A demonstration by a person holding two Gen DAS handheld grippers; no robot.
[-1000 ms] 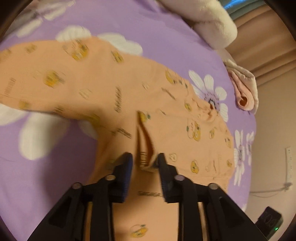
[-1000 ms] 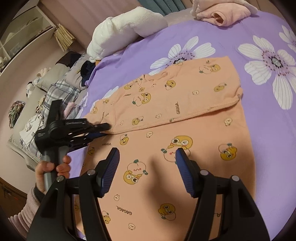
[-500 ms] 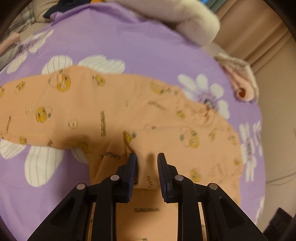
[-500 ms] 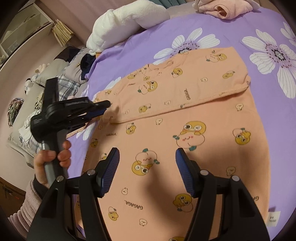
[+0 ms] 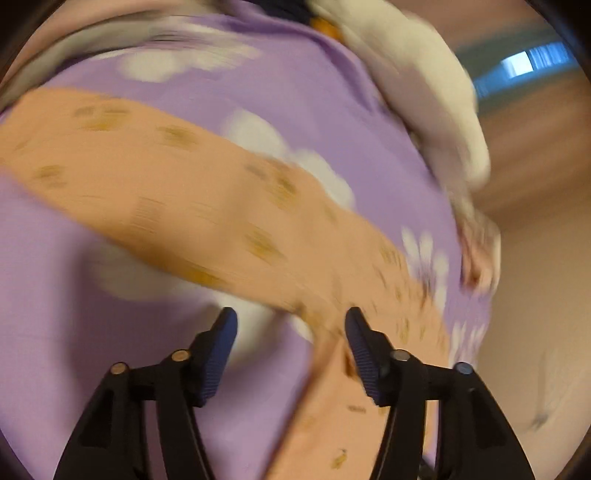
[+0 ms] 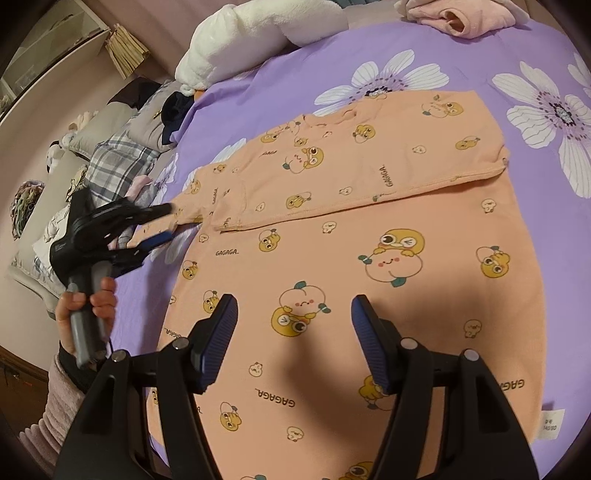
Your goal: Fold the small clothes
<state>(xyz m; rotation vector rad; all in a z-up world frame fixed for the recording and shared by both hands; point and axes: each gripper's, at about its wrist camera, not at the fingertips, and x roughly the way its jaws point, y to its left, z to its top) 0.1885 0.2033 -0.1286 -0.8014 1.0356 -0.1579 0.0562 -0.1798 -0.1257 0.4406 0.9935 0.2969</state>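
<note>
An orange long-sleeved shirt with cartoon prints lies flat on the purple bedsheet. Its far sleeve is folded across the chest. My right gripper hovers open over the shirt's lower body with nothing between its fingers. My left gripper is at the shirt's left edge, held by a person's hand. Its jaws are opening and grip nothing. In the blurred left wrist view the left gripper stands over the sheet beside the shirt's edge, and the other sleeve stretches away to the left.
A white plush blanket and a folded pink garment lie at the bed's far edge. A heap of plaid and grey clothes sits beyond the bed's left side. A white size tag sticks out at the shirt's hem.
My left gripper let go of the fold of orange cloth, opened wide and swung left off the shirt's body. The right gripper stayed open over the shirt.
</note>
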